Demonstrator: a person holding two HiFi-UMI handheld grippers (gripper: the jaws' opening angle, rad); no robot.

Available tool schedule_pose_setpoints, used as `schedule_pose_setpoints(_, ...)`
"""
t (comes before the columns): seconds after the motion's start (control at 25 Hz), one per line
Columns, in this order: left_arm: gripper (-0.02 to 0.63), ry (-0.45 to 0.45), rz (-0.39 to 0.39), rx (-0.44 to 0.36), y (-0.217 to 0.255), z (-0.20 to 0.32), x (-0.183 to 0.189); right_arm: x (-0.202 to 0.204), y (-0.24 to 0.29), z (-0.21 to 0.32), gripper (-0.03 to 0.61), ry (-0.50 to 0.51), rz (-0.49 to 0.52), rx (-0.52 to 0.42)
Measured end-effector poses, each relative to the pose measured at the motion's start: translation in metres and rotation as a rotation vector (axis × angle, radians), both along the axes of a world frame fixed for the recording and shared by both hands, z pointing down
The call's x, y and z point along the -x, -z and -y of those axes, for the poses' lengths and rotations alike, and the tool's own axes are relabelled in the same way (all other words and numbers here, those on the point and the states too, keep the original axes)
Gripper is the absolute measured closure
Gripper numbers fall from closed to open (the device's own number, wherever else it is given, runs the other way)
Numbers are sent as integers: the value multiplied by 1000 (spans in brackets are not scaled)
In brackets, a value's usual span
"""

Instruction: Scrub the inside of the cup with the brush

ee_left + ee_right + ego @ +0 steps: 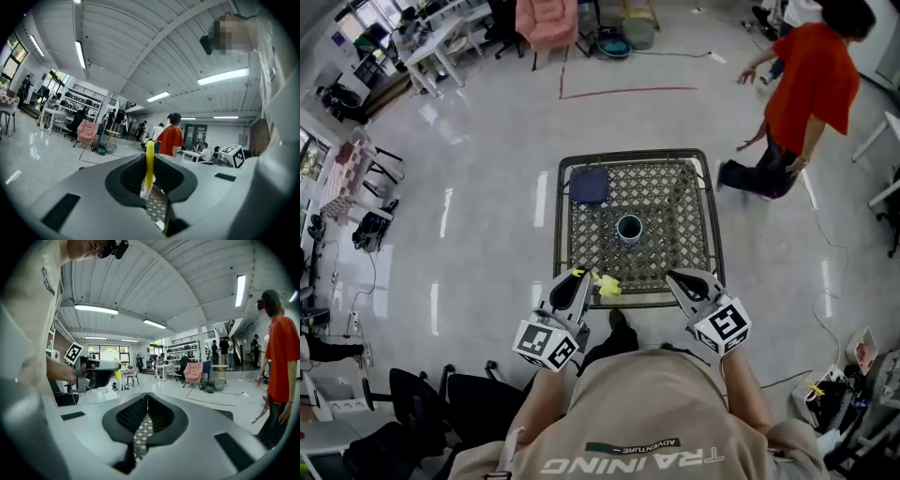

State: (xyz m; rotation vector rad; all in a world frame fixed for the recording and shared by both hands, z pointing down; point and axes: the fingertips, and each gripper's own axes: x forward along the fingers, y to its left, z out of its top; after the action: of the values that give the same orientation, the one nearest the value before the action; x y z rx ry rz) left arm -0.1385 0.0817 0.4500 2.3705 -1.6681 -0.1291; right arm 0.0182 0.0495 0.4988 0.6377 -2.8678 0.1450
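Shirt: my beige shirt [649, 412] fills the bottom of the head view, closest to the lens.
Count: two hand-held grippers, one brush, one cup, one dark blue square thing, one surface.
Left hand-held gripper [578, 275]: held about level over the near edge of the surface, tips angled inward, marker cube toward me. Its jaws pinch the brush [606, 285] by the yellow handle.
Brush in the left gripper view: the handle [149, 159] stands upright between the black pads of my left hand-held gripper [149, 185], with a whitish end low down.
Right hand-held gripper [674, 277]: beside the left one and well apart from it, tilted slightly down, tips also angled inward. In its own view the jaws [147, 403] are pressed together with nothing between them.
Cup [629, 228]: small and round, upright near the middle of the surface, with a pale rim and dark teal inside. It is apart from both hand-held grippers.
Surface [678, 214]: a woven lattice top in a dark frame.
Dark blue square thing [590, 186]: lies at the far left corner.
Background: a person in a red shirt [807, 82] stands on the floor beyond the far right corner.
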Motion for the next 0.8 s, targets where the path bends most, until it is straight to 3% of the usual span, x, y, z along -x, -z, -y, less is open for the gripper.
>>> schedule_pose_setpoints(0.4,555,-130,-49,-15,-11,54,26,19,-3,23,561,-118,-76,-1)
schedule_pose_setpoints(0.64,555,-132,-97,-9,-23,69,35,28,1,33,561,-131,-66,35)
schedule_pose_setpoints(0.8,555,-128,-105,-10,-27,76,43,40,11,40,561,-130,-61,-3)
